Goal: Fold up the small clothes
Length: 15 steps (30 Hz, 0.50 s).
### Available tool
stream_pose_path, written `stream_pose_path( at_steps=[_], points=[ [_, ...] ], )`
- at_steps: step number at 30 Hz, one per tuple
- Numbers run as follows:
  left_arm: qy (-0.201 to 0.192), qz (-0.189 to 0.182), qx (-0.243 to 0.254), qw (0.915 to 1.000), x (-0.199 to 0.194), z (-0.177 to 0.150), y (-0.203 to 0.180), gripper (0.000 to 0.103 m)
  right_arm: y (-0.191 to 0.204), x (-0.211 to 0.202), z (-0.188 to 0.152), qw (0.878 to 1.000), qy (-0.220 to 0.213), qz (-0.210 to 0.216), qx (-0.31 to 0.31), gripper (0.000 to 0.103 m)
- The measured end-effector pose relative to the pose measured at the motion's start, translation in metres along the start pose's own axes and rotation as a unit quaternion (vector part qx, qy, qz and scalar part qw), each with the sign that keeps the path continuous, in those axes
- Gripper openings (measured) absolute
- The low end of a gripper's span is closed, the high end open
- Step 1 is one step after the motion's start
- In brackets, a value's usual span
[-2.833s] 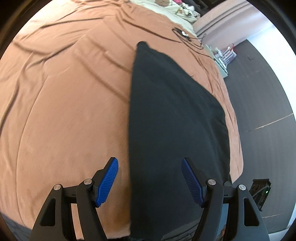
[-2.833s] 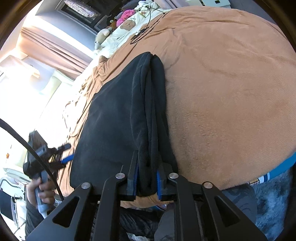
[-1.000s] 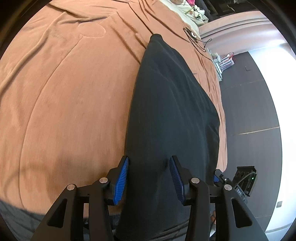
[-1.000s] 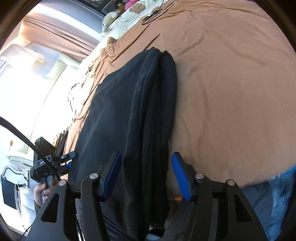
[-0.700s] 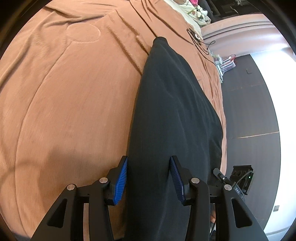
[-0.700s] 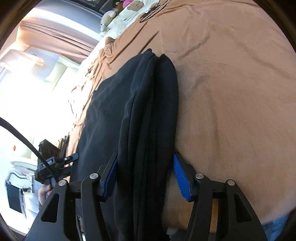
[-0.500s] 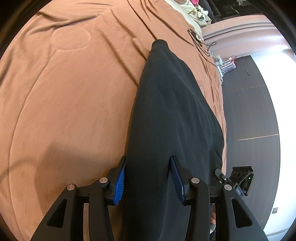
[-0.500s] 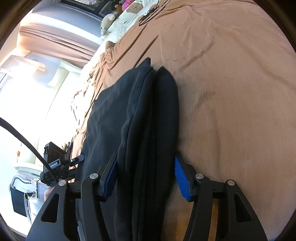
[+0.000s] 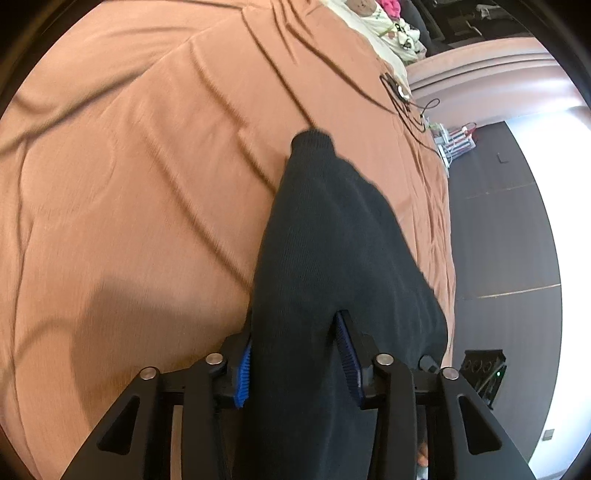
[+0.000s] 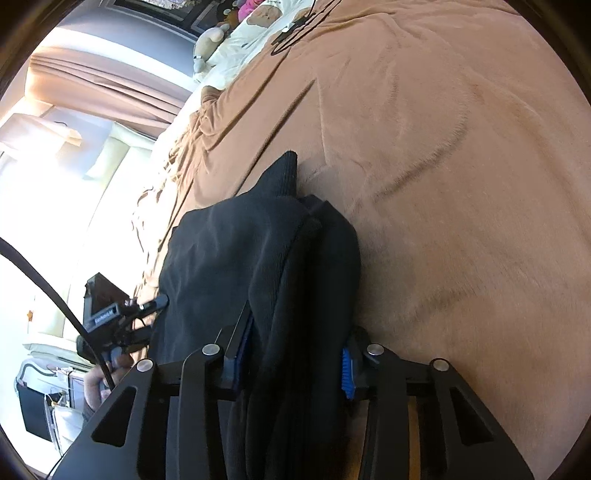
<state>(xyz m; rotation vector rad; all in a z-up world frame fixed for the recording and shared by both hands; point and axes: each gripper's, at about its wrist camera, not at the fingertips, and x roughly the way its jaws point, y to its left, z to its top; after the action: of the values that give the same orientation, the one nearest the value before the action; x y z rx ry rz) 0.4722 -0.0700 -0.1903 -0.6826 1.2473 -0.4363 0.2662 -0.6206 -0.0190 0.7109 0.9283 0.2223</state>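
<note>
A black garment lies folded lengthwise on the brown bed cover, its narrow end pointing away from me. My left gripper straddles one long edge; its jaws are closing and the blue pads press the cloth gathered between them. In the right wrist view the garment shows stacked folds. My right gripper is closing on the thick folded edge, which fills the gap between its pads. At the left of that view a hand holds the left gripper against the garment's other side.
A black cable and a small device lie on the far part of the bed cover. Pale pillows and plush toys sit at the head. Dark floor runs along one bed edge, curtains along the other.
Both grippers have slid forward along the garment, away from the bed's near edge. Both pairs of jaws have narrowed onto the cloth, the right one more. The garment now looks shorter and bunched.
</note>
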Motion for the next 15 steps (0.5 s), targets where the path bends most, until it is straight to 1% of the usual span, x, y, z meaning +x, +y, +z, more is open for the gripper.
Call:
stream_pose_path(
  at_steps=[2,3,5,7,9,12,15],
  points=[
    [0.001,0.009,0.005,0.9999,0.004,0.008,-0.004,0.042,0.005,0.003,0.003,1.0,-0.001,-0.006,-0.004,0.035],
    [0.006,0.014,0.003,0.9999,0.007,0.012,-0.005,0.042,0.007,0.004,0.005,1.0,-0.002,-0.009,-0.007,0.033],
    [0.004,0.018,0.008,0.9998,0.01,0.018,-0.009,0.041,0.011,0.005,0.009,1.0,-0.001,-0.018,-0.011,0.029],
    [0.003,0.02,0.009,0.9997,0.01,0.021,-0.011,0.035,0.015,0.002,0.008,1.0,0.0,-0.026,-0.015,0.023],
    [0.002,0.021,0.009,0.9997,0.007,0.018,-0.011,0.023,0.023,-0.003,0.004,0.999,-0.004,-0.037,-0.028,0.019],
    [-0.006,0.008,0.014,0.9998,-0.004,0.015,-0.015,0.017,0.041,-0.014,0.0,0.998,-0.018,-0.046,-0.051,0.017],
    [-0.018,-0.005,0.027,0.9995,-0.02,0.011,-0.024,0.016,0.053,-0.026,-0.003,0.997,-0.027,-0.042,-0.06,0.016]
  ],
)
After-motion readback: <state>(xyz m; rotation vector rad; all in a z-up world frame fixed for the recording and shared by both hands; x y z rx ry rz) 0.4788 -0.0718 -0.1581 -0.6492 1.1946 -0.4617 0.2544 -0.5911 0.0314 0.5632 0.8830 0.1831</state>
